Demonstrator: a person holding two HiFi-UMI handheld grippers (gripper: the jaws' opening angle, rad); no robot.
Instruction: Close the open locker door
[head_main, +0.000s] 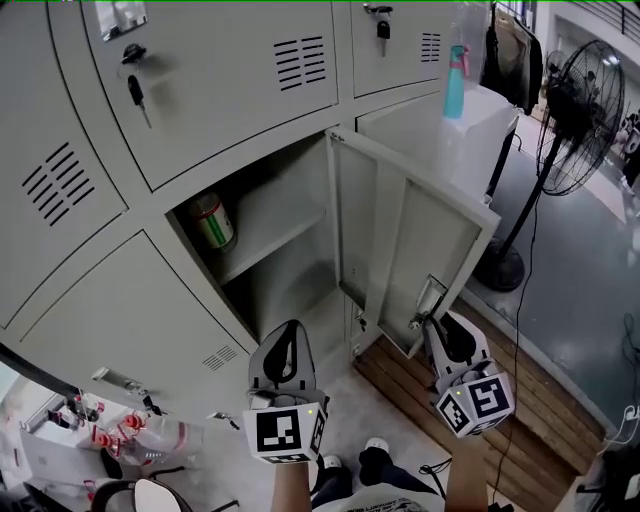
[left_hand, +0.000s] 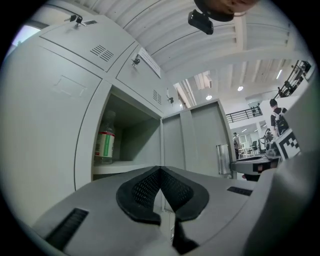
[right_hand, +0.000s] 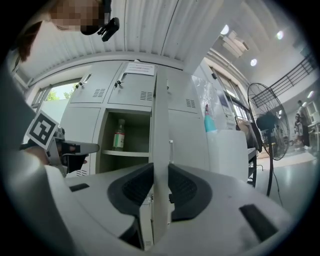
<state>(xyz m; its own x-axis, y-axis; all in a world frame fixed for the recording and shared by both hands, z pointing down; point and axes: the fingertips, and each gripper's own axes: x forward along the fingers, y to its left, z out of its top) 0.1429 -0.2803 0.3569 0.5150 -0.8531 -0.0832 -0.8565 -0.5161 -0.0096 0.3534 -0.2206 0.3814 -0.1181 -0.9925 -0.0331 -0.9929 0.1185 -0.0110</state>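
Observation:
The open locker door (head_main: 400, 230) stands swung out from the grey lockers, edge-on in the right gripper view (right_hand: 161, 125). My right gripper (head_main: 430, 305) is at the door's free edge, and its jaws (right_hand: 161, 172) are shut on that edge with a pad pressed on each side. My left gripper (head_main: 287, 335) hovers in front of the open compartment, shut with nothing in it (left_hand: 160, 172). Inside, a bottle with a green label (head_main: 212, 220) stands on the shelf, also seen in the gripper views (left_hand: 105, 145) (right_hand: 119, 135).
A standing fan (head_main: 580, 110) and a white cabinet (head_main: 480, 130) with a blue spray bottle (head_main: 455, 80) are to the right of the lockers. A wooden pallet (head_main: 520, 400) lies on the floor under the door. Keys (head_main: 135, 90) hang from upper locker doors.

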